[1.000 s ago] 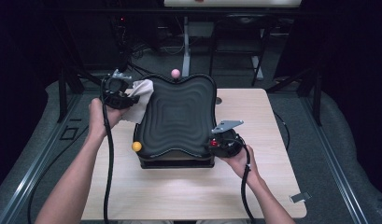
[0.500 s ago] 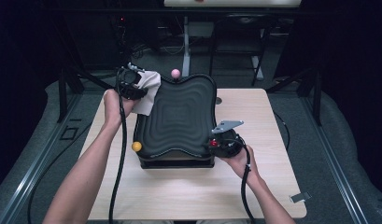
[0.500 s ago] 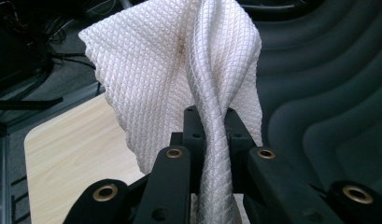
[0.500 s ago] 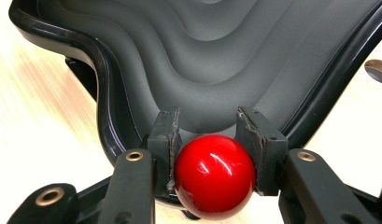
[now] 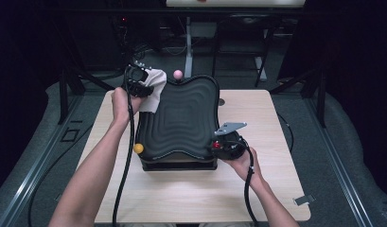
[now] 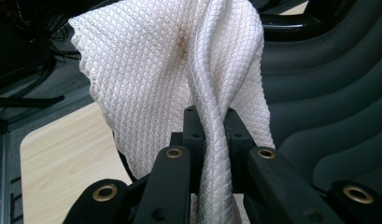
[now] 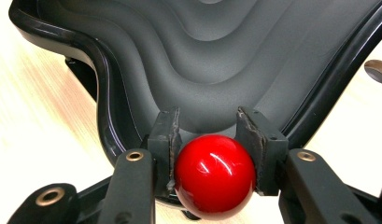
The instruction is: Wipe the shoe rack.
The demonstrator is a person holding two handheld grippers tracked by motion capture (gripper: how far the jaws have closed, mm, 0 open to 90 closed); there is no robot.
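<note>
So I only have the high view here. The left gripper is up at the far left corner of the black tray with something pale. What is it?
Observer: A white waffle-weave cloth, pinched between the left gripper jaws.
Operator: And the right gripper, is it holding anything at the near corner?
Observer: Yes, the right gripper is clamped on a glossy red ball knob at the tray's rim.
Operator: Is the cloth clean?
Observer: Not quite; the left gripper view shows a small brownish mark near its top fold.
</note>
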